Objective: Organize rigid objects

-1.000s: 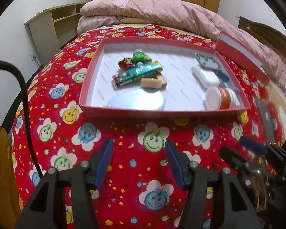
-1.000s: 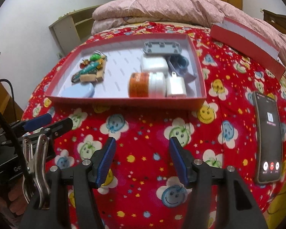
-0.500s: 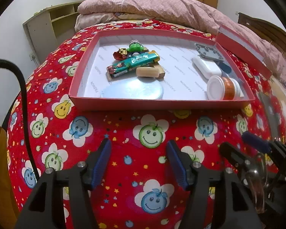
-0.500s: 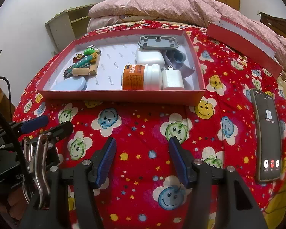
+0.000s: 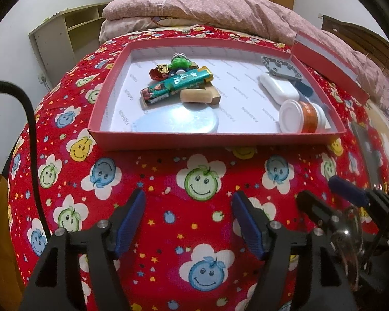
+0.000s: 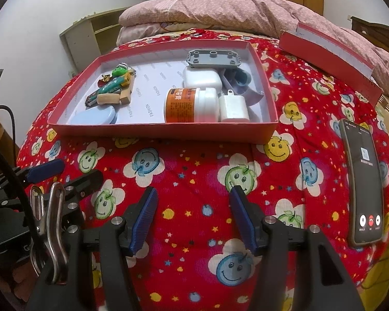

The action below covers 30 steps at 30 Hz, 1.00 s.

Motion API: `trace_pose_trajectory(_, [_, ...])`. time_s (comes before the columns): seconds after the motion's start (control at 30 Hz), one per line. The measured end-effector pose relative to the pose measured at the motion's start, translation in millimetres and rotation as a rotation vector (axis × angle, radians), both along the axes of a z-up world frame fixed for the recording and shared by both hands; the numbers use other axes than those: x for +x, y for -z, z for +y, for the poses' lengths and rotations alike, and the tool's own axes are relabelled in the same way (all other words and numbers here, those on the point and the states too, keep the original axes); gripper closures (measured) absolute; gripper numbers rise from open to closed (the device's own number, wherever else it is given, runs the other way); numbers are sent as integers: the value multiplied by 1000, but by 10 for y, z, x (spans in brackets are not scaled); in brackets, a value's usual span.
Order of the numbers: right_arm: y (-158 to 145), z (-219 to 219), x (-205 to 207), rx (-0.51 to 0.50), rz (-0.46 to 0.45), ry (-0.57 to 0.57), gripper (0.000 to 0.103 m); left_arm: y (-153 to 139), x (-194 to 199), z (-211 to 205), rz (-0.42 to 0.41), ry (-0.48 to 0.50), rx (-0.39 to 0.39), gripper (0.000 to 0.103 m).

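A shallow red box (image 5: 220, 138) (image 6: 163, 129) lies on the red smiley bedspread. Inside it are a pale blue round tin (image 5: 176, 121) (image 6: 94, 116), a green packet (image 5: 176, 84), a tan block (image 5: 198, 96), a green toy figure (image 5: 180, 62), a white case (image 5: 278, 88) (image 6: 201, 77), an orange-and-white jar (image 5: 302, 116) (image 6: 190, 105), a white charger (image 6: 233, 108) and a grey plate (image 6: 212, 58). My left gripper (image 5: 189, 223) hovers in front of the box, its jaws opening with nothing between them. My right gripper (image 6: 193, 220) is open and empty, also short of the box.
The red box lid (image 6: 329, 59) (image 5: 326, 59) lies at the back right by a pink quilt (image 6: 220, 10). A phone (image 6: 363, 181) with a lit screen lies on the bedspread at the right. A shelf unit (image 5: 64, 39) stands left of the bed.
My left gripper's jaws have spread wider, and the box sits lower and larger in its view. The right gripper has kept its opening and place.
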State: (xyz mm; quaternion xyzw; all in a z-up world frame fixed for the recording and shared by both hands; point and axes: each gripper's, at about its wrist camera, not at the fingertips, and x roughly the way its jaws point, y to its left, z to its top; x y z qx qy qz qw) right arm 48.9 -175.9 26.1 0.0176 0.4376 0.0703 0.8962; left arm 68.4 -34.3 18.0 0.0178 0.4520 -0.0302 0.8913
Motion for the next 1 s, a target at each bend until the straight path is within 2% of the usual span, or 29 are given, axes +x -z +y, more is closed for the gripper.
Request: trace_pose_trajectory(1.0, [1, -16, -6, 1, -7, 2, 42, 13, -12, -21, -4, -6, 6, 26])
